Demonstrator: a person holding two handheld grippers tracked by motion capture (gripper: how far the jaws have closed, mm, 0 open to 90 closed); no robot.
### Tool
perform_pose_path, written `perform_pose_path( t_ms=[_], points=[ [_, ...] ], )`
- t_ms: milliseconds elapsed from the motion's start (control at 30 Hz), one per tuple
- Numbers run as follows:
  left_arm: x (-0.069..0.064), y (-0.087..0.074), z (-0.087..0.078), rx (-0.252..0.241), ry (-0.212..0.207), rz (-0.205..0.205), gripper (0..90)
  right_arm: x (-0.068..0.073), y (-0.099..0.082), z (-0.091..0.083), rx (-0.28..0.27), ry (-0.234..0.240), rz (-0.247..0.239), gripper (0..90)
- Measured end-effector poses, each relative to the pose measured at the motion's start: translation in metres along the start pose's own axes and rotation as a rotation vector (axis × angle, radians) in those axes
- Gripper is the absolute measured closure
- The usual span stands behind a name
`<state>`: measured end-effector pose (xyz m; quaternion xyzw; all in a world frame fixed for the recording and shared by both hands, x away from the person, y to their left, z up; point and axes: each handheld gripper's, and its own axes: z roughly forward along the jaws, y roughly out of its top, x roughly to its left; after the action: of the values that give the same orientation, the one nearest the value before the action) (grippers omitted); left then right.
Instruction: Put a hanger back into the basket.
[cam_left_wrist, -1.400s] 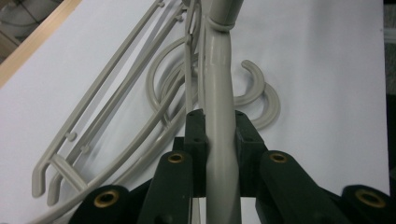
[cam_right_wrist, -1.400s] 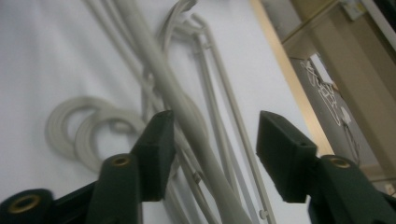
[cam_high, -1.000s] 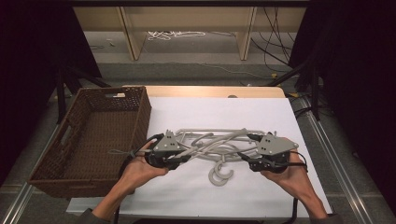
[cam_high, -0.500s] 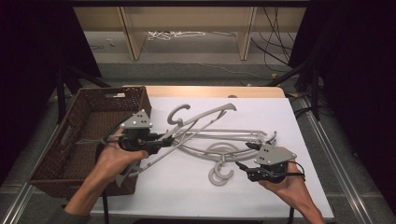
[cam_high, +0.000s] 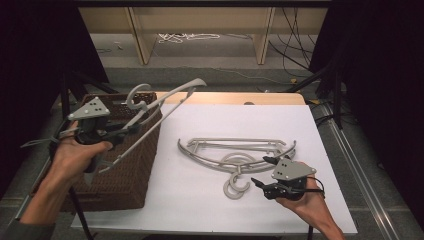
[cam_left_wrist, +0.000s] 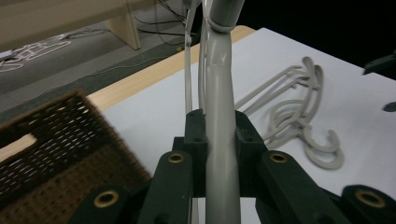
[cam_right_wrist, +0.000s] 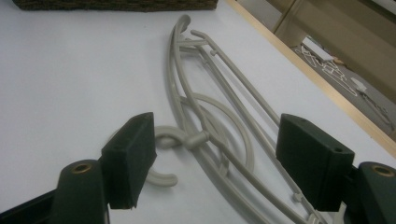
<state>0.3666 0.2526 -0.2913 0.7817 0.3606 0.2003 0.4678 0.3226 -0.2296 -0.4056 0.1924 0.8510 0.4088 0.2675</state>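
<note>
Here the left gripper (cam_high: 131, 129) is raised above the wicker basket (cam_high: 125, 165) that sits at the table's left edge, and its jaws are clamped on the arm of a grey plastic hanger (cam_high: 165, 102). In the high view that hanger slants up and away from the gripper toward the table's far edge, its hook (cam_high: 136, 95) curling over the basket's far rim. The left gripper view shows the hanger (cam_left_wrist: 219, 116) rising straight between the two pads, pinched tight, with the basket (cam_left_wrist: 51, 154) low at the left of that view. On the white sheet (cam_high: 210, 210) covering the table, two more grey hangers (cam_high: 235, 150) lie stacked flat near the middle, their curved arms bowed toward the near edge and their hooks (cam_high: 236, 186) pointing to the near edge too. The right gripper (cam_high: 261, 175) rests low near the table's near right corner, just beside those hooks, its jaws spread wide and holding nothing. In the right gripper view the stacked hangers (cam_right_wrist: 210, 121) run away between the parted pads, lying on the sheet (cam_right_wrist: 70, 79), with the basket's wall (cam_right_wrist: 116, 4) at the top edge of that view.
</note>
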Motion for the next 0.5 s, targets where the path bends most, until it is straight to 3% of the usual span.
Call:
perform_pose_path(
  t_ms=[167, 400, 500],
  points=[
    [0.025, -0.014, -0.008, 0.002, 0.067, -0.001, 79.5, -0.002, -0.005, 0.000, -0.022, -0.007, 0.060, 24.6],
    [0.051, -0.033, -0.018, 0.004, 0.119, -0.003, 79.5, -0.002, -0.009, 0.001, -0.010, -0.012, 0.062, 24.3],
    [0.058, -0.040, -0.021, 0.017, 0.119, 0.000, 79.5, -0.001, -0.010, 0.001, -0.005, -0.010, 0.061, 24.4]
  ],
)
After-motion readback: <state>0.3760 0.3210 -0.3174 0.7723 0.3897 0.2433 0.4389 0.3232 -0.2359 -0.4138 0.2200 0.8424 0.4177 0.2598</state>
